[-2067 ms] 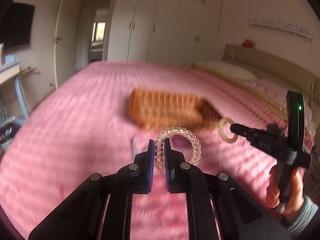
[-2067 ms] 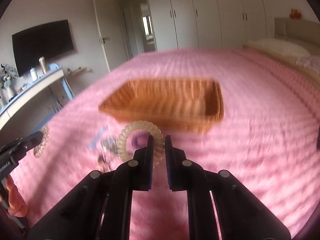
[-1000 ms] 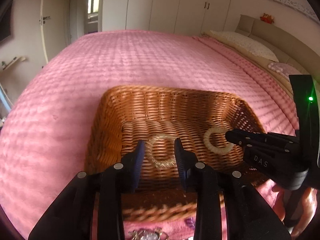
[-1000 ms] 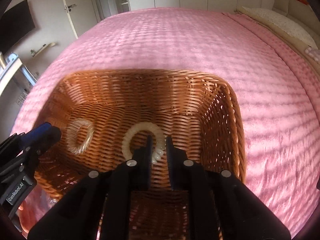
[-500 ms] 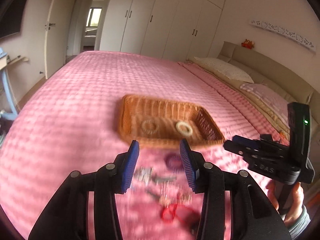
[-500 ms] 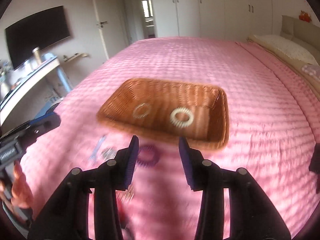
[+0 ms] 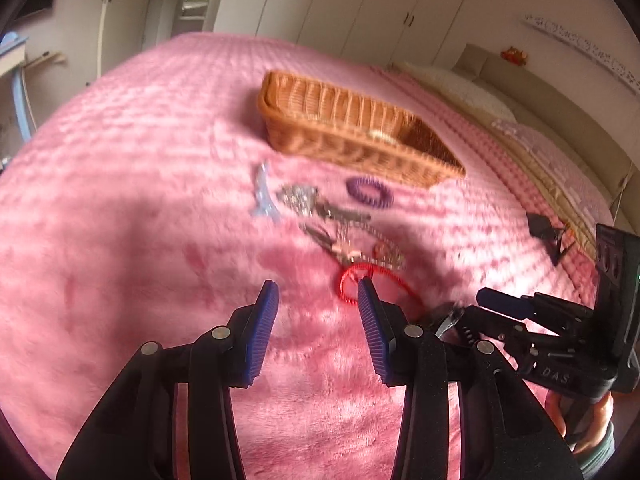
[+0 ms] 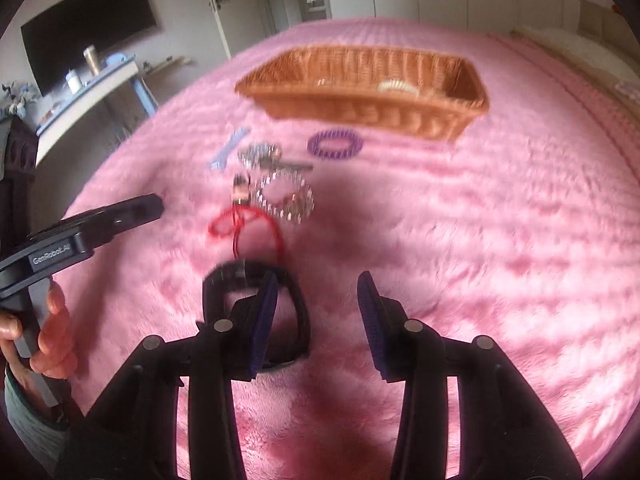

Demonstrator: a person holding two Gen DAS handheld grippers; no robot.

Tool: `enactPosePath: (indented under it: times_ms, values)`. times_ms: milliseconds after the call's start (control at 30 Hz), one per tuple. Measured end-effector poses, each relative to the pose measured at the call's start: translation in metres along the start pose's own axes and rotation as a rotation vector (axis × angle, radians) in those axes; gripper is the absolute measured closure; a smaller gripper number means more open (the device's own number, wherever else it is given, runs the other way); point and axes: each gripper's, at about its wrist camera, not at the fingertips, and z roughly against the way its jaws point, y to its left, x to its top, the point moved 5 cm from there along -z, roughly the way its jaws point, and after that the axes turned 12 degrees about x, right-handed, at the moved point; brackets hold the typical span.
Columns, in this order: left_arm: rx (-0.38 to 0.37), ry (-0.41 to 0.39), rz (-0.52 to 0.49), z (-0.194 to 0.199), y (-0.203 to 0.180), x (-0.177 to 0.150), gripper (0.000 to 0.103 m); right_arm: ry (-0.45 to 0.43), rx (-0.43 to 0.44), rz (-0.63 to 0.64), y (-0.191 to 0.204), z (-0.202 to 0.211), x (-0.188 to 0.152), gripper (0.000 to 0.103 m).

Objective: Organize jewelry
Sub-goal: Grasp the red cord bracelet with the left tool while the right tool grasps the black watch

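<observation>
A wicker basket sits on the pink bed with a pale spiral hair tie inside. In front of it lie a purple spiral tie, a blue clip, silver jewelry and a red cord bracelet. A black band lies nearest. My left gripper is open and empty, low over the blanket beside the red cord. My right gripper is open and empty, its left finger over the black band.
The pink blanket covers the whole bed. A black clip lies at the right near the pillows. A desk and a wall TV stand left of the bed. Wardrobes line the far wall.
Both grippers let their hair ties go into the basket, opened, then pulled back and dropped low over the loose jewelry in front of the basket.
</observation>
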Motion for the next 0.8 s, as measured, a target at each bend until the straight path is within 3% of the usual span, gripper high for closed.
enactPosePath:
  times_ms: [67, 100, 233, 367, 400, 433, 600, 800]
  values:
    - [-0.004, 0.024, -0.009, -0.009, -0.004, -0.005, 0.068, 0.031, -0.013, 0.020, 0.002, -0.008, -0.002, 0.067]
    - [-0.005, 0.037, -0.008, -0.014, -0.007, -0.006, 0.069, 0.043, -0.012, 0.026, 0.003, -0.010, -0.004, 0.074]
    - [0.004, 0.070, -0.006, -0.032, -0.011, -0.005, 0.070, 0.073, -0.059, 0.046, 0.002, -0.022, -0.004, 0.078]
    - [0.031, 0.069, -0.046, -0.037, -0.021, -0.002, 0.072, 0.080, -0.028, 0.036, 0.002, -0.027, -0.004, 0.095]
    - [0.046, 0.067, -0.064, -0.038, -0.024, -0.002, 0.082, 0.076, -0.030, 0.037, 0.003, -0.026, -0.003, 0.096]
    - [0.054, 0.067, -0.079, -0.039, -0.026, -0.003, 0.101, 0.069, -0.031, 0.035, 0.003, -0.025, -0.003, 0.096]
    - [0.076, 0.041, -0.135, -0.030, -0.030, -0.009, 0.101, 0.010, -0.078, 0.010, -0.002, -0.008, 0.000, 0.097]
    - [0.100, 0.033, -0.070, -0.002, 0.002, -0.021, 0.101, -0.036, -0.147, -0.078, -0.030, 0.009, 0.004, 0.097]
